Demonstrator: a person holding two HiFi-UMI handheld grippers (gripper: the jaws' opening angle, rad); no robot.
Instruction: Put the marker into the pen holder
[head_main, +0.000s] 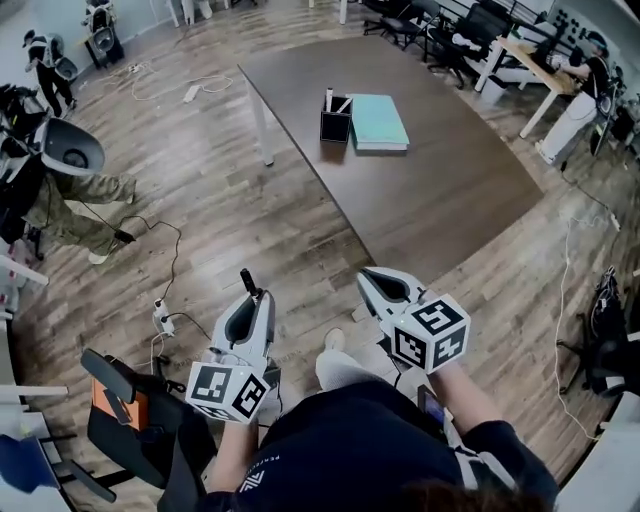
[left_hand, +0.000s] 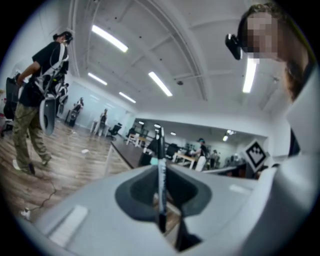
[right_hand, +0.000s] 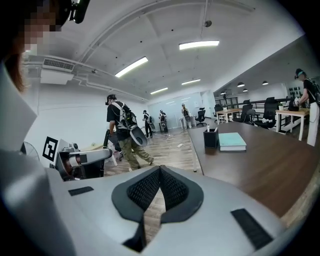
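The left gripper (head_main: 249, 300) grips a marker (head_main: 247, 281), well apart from the pen holder (head_main: 335, 126) beside a teal book (head_main: 378, 121).

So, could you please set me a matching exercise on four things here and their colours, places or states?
1. marker
2. pen holder
3. book
4. right gripper

A. shut, with nothing in it
B. teal, lying flat on the table
C. black, standing on the table
D. clamped in the left gripper

Pairs: 1-D, 2-C, 3-B, 4-A
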